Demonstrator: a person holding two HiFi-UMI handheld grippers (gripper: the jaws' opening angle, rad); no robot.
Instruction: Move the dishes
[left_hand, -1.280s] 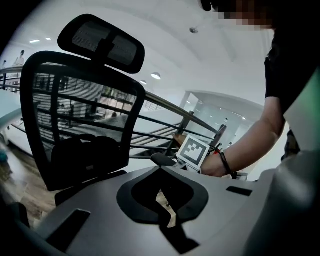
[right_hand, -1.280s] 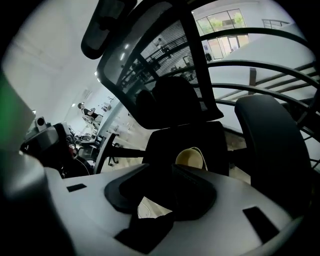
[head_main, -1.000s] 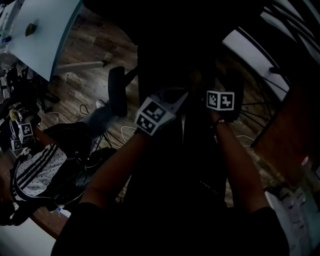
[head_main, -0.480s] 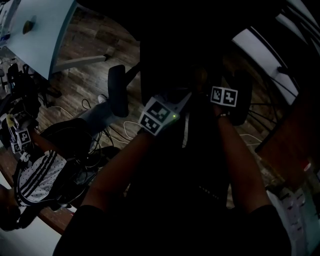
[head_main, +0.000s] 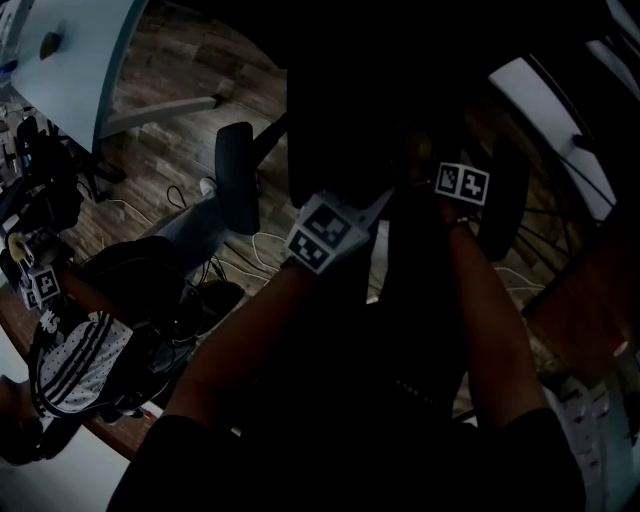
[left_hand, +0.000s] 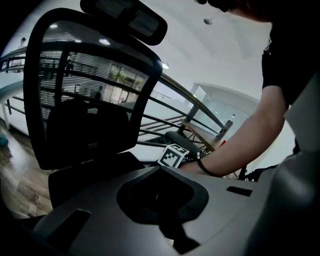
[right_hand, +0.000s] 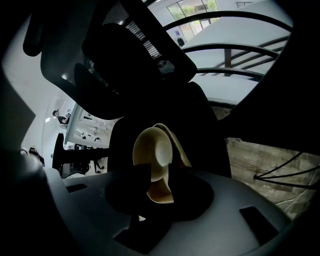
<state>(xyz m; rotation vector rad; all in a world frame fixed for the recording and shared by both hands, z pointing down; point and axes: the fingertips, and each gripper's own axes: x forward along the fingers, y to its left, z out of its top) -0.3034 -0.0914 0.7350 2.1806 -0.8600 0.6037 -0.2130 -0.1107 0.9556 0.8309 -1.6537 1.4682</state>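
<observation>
In the right gripper view, two nested cream bowls (right_hand: 152, 147) stand on edge between the dark jaws, and my right gripper (right_hand: 156, 172) is shut on their rim. The head view is very dark. There my right gripper (head_main: 462, 183) shows only by its marker cube, held out over a black office chair. My left gripper (head_main: 322, 232) sits just left of it at about the same height. In the left gripper view its jaws are lost in shadow against the chair, with no dish visible. The right gripper's cube (left_hand: 173, 155) and forearm show beyond them.
A black mesh-backed office chair (left_hand: 85, 90) with a headrest fills the space ahead; its armrest (head_main: 233, 190) stands to the left. Cables (head_main: 250, 262) lie on the wooden floor (head_main: 170, 140). A striped bag (head_main: 75, 362) sits at lower left and a pale table (head_main: 70, 55) at upper left.
Both grippers have drifted a little to the right in the head view, the right one also slightly up. The view itself has shifted with them.
</observation>
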